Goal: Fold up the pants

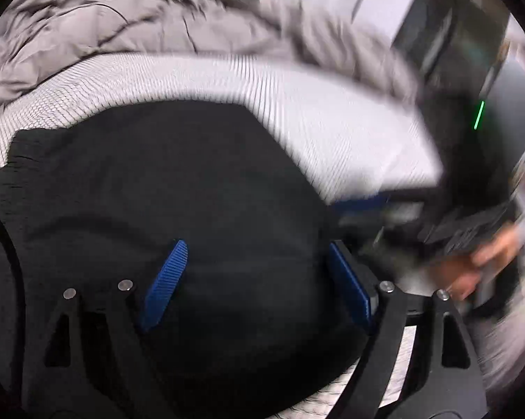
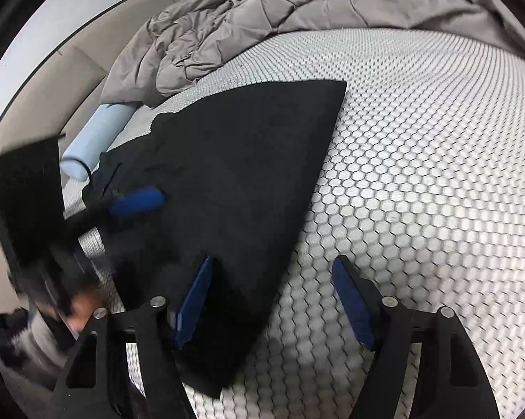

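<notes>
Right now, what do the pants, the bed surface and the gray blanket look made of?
Pants: soft matte black fabric, probably knit or fleece; no sheen, lies flat with crisp folded edges.
Bed surface: white textile with a raised honeycomb weave, likely mesh or quilted cover; slight sheen.
Blanket: gray quilted cloth, likely padded; stitched diamond lines and puffy creases show.

Setting: bedroom in a home. Evidence: bare white mattress with honeycomb-quilted surface (image 2: 419, 174); rumpled grey quilted duvet (image 2: 262, 10) heaped at its far edge; pale blue cylindrical roll (image 2: 91, 143) lying beside the mattress.
</notes>
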Demonstrator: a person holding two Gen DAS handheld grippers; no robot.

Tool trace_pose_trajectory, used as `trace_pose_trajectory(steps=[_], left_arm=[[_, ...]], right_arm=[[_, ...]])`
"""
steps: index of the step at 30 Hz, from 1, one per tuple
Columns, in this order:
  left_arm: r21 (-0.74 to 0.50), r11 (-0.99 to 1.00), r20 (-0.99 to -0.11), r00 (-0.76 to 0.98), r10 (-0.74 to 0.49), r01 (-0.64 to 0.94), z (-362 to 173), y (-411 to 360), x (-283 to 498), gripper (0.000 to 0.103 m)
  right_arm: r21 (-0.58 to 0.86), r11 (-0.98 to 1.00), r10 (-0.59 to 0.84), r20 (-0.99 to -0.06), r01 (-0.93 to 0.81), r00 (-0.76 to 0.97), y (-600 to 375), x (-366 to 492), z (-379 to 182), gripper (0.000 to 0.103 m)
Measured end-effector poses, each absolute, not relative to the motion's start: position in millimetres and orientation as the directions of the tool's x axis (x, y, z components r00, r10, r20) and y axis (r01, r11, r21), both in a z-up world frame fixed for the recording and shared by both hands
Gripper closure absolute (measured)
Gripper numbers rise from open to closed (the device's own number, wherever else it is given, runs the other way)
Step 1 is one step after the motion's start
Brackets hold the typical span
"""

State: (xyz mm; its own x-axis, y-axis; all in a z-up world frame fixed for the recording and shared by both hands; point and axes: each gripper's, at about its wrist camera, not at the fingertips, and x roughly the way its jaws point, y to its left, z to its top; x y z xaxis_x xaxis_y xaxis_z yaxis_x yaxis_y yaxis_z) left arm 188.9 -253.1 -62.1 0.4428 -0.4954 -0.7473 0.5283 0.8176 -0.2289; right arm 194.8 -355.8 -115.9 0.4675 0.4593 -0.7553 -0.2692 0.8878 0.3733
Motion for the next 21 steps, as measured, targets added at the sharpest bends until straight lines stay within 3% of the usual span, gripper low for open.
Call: trace_pose_trajectory(steps=[3,8,11,21], left_arm=[[-0.07,0.816,-0.797,0.46,-0.392,0.574,-71,-274,175,0.021],[-0.144,0.825,-0.805,0.42,-0.419,0.547,-68,-269,174,0.021],[-0.117,0.821,-0.811,0.424,-0.404,0.559,-70,-272,170,0.021],[-0.134,0.8,-0.804,0.408,-0.432,0.584,-75,-256,168,0.021]], right_arm=[[0.396,0.888,0.46,-0.752,-0.234,0.472,-362,202,-116,0.045],[0.431,0.883,0.465,-0.747,-0.185,0.476,-358,230,-118,0.063],[0.368,0.917,0.39,-0.75,-0.152,0.535,-351,249,-115,0.075],[0.265,0.964,0.214,-0.734,-0.019,0.644,-339,336,-105,0.08]])
